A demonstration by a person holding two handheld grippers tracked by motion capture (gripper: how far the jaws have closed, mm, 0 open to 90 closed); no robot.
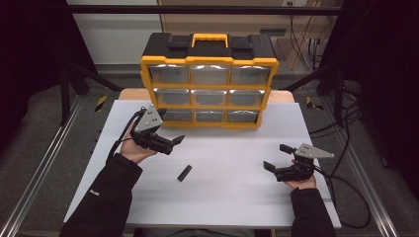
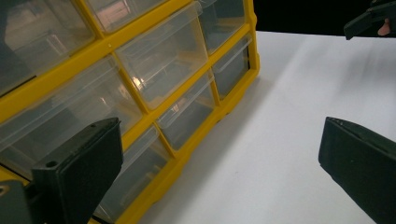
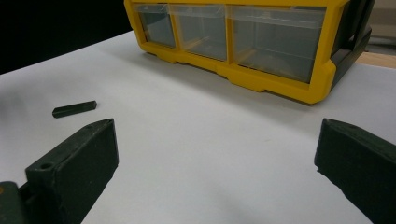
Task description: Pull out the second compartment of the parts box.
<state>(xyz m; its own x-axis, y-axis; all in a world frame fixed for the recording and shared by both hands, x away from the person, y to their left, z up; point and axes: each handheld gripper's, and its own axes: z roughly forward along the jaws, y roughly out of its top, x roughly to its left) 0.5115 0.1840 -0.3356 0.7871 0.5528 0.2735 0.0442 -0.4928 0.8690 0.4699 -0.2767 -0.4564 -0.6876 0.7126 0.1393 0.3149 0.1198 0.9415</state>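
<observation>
The left gripper [image 1: 174, 140] hangs just in front of the bottom-left drawer [image 1: 177, 115] of the yellow-and-black drawer organizer [image 1: 209, 79], jaws spread wide with nothing between them. In the left gripper view those jaws frame the lower clear drawers at a slant — the gripper is rolled relative to the cabinet front, not square to it. The right gripper [image 1: 276, 158] rests low over the white tabletop [image 1: 232, 197] at the right, its jaws also wide and empty. A small black bar [image 1: 184, 173] lies flat on the table between the two grippers, well apart from both and from the organizer; it also shows in the right gripper view [image 3: 74, 108], off to the left of the jaws.

The work in hand looks like a reach for a drawer, and the risks follow from that. The drawer fronts are slick clear plastic with only a shallow lip, so a tilted approach could let a jaw skate off or close on the yellow frame bar instead. A pull that is not straight out could jam the drawer — or drag the whole organizer forward, since nothing braces it and the right gripper is far off. If the bar is meant for the drawer, its low, flat lie invites a scrape on the table rather than a clean pinch.
</observation>
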